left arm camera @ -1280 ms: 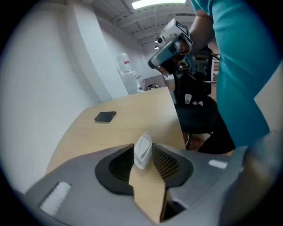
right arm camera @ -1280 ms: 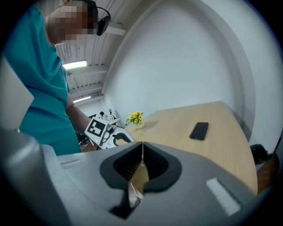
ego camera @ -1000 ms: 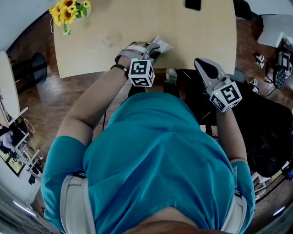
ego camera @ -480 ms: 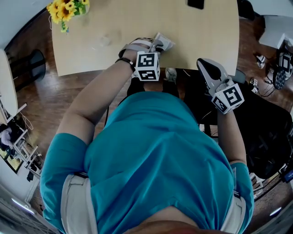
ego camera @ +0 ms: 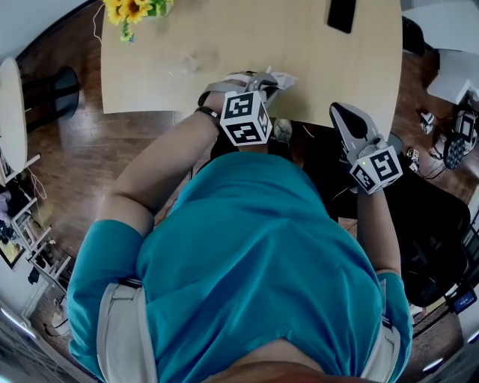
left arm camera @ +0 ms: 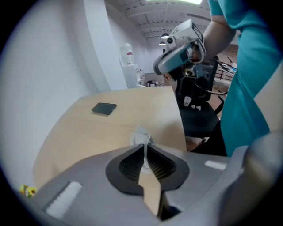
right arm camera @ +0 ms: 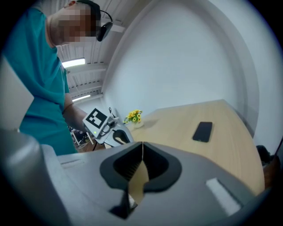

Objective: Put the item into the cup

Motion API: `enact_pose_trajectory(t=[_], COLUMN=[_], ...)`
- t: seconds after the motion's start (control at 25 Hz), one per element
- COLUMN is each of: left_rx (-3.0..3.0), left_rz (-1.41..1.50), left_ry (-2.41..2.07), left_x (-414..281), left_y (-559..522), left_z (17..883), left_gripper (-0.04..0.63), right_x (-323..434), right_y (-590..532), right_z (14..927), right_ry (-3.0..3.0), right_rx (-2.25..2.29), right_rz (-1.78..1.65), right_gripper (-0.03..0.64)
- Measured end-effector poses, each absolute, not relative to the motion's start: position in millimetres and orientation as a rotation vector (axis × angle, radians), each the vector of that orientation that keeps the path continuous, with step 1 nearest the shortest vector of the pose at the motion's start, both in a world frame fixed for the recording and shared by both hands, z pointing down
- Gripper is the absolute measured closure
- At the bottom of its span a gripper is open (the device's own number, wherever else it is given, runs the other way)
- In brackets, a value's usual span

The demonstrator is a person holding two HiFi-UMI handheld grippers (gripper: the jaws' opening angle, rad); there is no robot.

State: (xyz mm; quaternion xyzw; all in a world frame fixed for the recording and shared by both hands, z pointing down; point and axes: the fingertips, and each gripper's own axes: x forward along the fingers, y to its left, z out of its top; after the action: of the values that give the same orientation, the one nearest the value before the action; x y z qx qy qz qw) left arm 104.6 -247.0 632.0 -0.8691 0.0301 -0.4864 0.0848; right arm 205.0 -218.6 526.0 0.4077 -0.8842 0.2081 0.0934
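Observation:
A small crumpled white item (ego camera: 285,75) (left arm camera: 140,133) lies near the front edge of the wooden table (ego camera: 314,60). My left gripper (ego camera: 271,78) (left arm camera: 144,149) is over it. Its jaws are closing, and a thin white edge of the item is pinched between the pads. A faint clear cup (ego camera: 185,63) stands further left on the table. My right gripper (ego camera: 341,114) (right arm camera: 142,148) hangs off the table's front edge, to the right, with its jaws together and nothing in them.
A black phone (ego camera: 340,13) (left arm camera: 104,108) (right arm camera: 202,131) lies at the far right of the table. Yellow flowers (ego camera: 135,9) (right arm camera: 133,116) stand at the far left corner. A black chair (ego camera: 426,217) is on the wooden floor at my right.
The left gripper's jaws have come together on the white item, after it edged forward to it. The right gripper has hardly moved.

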Motion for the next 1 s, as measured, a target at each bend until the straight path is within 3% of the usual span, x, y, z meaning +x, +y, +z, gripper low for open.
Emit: enact_pose_trajectory(t=[0.48,1.0], left_rx=[-2.695,-2.645], left_rz=[-1.448,-1.696], left_ry=[0.537,0.639], left_x=[-23.1,-112.2], left_y=[-290.6,-333.5], left_z=[546.0,576.3], left_gripper=[0.569,0.569], right_x=[148.1,108.2], right_y=[-246.5,-256.5], right_z=[512.8,519.4], right_ry=[-2.672,-2.649], right_rx=[1.058,0.977], right_rz=[0.557,0.559], right_gripper=[0.612,0.612])
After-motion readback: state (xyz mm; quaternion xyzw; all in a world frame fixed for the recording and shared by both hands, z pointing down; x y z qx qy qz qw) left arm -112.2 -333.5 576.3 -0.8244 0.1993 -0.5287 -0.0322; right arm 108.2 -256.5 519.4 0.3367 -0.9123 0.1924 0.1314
